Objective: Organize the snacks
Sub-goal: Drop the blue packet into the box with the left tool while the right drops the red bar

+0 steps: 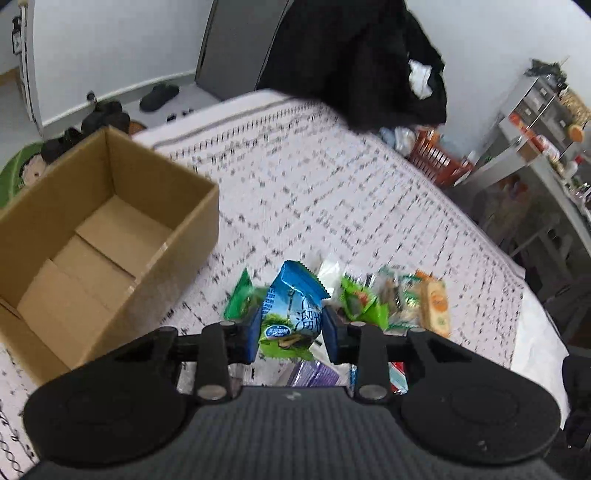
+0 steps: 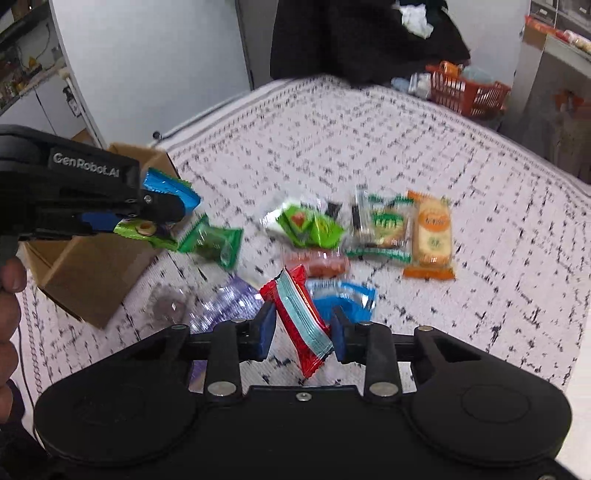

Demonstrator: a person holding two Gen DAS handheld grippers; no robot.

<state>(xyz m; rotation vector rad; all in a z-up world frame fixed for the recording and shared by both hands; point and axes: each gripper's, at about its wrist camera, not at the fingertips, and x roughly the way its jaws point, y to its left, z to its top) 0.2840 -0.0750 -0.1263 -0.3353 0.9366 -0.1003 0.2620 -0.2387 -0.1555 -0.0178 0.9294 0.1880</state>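
Observation:
My left gripper (image 1: 291, 317) is shut on a blue-and-green snack packet (image 1: 295, 295), held above the patterned cloth. An open cardboard box (image 1: 177, 236) stands to its left with nothing inside. In the right wrist view that same left gripper (image 2: 162, 212) hovers by the box (image 2: 92, 273) with the packet (image 2: 170, 184). My right gripper (image 2: 303, 328) is shut on a tilted red packet with a pale stripe (image 2: 299, 314). Beyond lie a dark green packet (image 2: 210, 243), a light green one (image 2: 314, 225), an orange cracker packet (image 2: 432, 236) and a blue packet (image 2: 347, 299).
The snacks lie on a white cloth with black marks (image 2: 332, 140). Dark clothing (image 2: 362, 33) hangs at the far edge, beside an orange basket (image 2: 465, 88). A metal shelf unit (image 1: 535, 122) stands on the right. Shoes (image 1: 159, 96) lie on the floor past the box. A hand (image 2: 9, 280) shows at the left edge.

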